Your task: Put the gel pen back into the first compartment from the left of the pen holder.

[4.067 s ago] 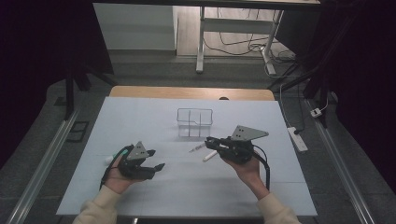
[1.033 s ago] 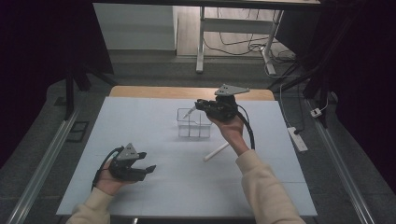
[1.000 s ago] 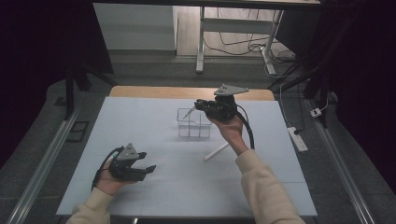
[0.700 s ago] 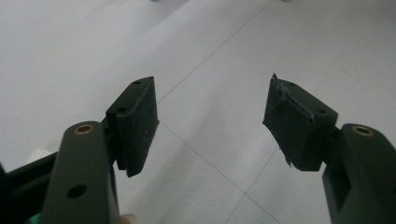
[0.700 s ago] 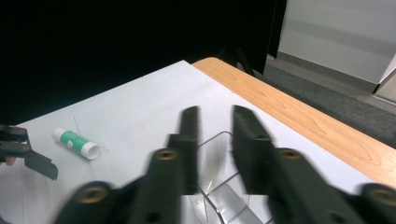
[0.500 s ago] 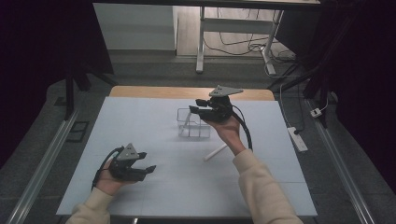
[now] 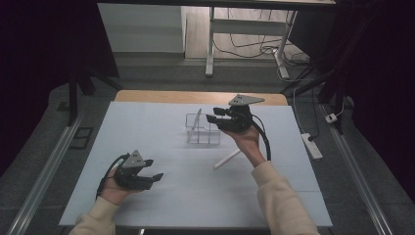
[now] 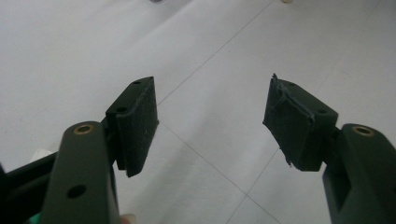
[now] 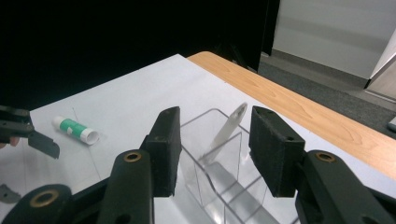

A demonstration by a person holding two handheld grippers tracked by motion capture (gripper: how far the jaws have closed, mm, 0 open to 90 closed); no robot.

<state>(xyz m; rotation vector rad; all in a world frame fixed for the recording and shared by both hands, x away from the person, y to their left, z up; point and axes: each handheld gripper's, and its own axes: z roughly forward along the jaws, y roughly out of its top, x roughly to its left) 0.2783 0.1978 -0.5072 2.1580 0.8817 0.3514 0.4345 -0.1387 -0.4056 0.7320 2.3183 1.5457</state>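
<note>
The work here looks like putting small things into the clear box (image 7: 202,131) in the middle of the high view. One thing is already in: a flat silver tool (image 9: 223,133) leans inside the box, its top end sticking up over the rim (it may be a nail file, but I cannot tell for sure). In the right gripper view it sits in the middle of the frame, between the two black jaws but not touched by them.

The right gripper (image 7: 211,117) hangs just right of the box, and its jaws have just been opening. They now stand about half apart and hold nothing. The left gripper (image 7: 155,176) rests in the lower left of the high view with its jaws wide and empty.

Still left, I think: a white stick (image 7: 226,159) lies on the table (image 7: 147,122) below and to the right of the box, and a glue stick (image 9: 74,129) with a green label lies at the left of the right gripper view.

A second ago the right gripper was at the box with its jaws shut on the silver tool. Four seconds ago that hand was lower down, near the white stick. The left hand has hardly moved.
</note>
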